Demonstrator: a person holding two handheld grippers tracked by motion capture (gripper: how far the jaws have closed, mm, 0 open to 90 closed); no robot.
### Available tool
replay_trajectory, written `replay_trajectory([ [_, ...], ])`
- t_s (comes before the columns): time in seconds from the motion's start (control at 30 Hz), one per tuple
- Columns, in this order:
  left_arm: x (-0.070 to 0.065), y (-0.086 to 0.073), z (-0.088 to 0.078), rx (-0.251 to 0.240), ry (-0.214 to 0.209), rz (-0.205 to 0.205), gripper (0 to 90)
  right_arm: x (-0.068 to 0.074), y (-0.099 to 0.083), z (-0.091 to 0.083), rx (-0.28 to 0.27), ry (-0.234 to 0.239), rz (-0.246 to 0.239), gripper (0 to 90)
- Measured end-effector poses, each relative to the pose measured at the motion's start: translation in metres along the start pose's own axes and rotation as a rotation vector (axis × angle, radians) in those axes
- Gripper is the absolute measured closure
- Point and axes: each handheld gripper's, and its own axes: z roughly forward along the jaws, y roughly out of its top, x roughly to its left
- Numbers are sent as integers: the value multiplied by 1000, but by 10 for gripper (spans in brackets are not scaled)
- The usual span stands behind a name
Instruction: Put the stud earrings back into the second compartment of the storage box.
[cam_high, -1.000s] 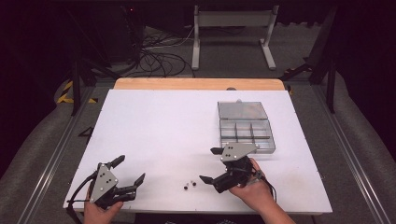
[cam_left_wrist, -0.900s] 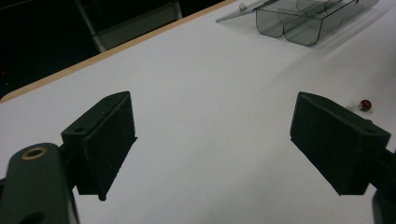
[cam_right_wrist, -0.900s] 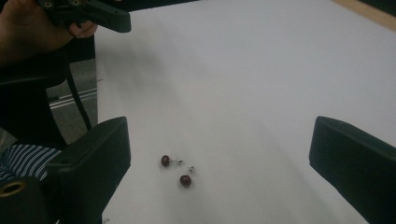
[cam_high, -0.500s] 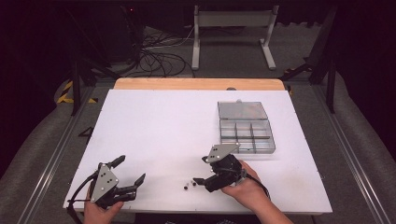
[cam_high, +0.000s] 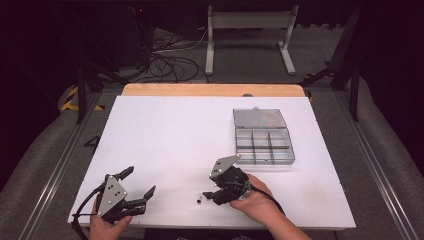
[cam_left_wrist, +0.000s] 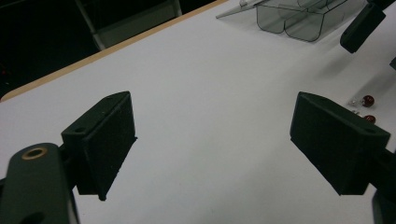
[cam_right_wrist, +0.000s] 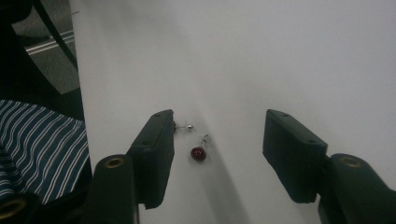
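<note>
Left tongs (cam_high: 139, 184) sit at the counter's (cam_high: 165, 135) near left corner, held in a hand (cam_high: 107, 227), jaws wide apart with nothing between them. Right of them we see 2 small earrings (cam_high: 201, 197) lying on the white surface near the front edge. In the right gripper view each is a dark red bead (cam_right_wrist: 198, 153) on a short silver post; 1 lies between the jaws, the other is partly hidden behind 1 jaw. Right tongs (cam_high: 210, 191) point left at them, jaws apart, not clamped. Further right, toward the back, a clear compartment box (cam_high: 263, 145) stands with its lid open. We read no writing anywhere.
</note>
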Motion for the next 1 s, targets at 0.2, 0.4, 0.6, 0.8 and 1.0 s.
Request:
replay_trajectory([
  [0.2, -1, 0, 0, 2, -2, 1, 146, 4, 0, 10, 54, 5, -17, 498],
  [0.4, 0, 0, 0, 1, 5, 1, 147, 5, 0, 19, 90, 13, -24, 550],
  [0.6, -1, 0, 0, 4, 2, 1, 147, 7, -1, 28, 133, 14, -18, 631],
  [0.8, 0, 0, 0, 4, 3, 0, 147, 10, -2, 31, 148, -1, -30, 714],
  [1.0, 0, 0, 0, 3, 7, 7, 147, 13, -3, 33, 147, -27, -31, 785],
])
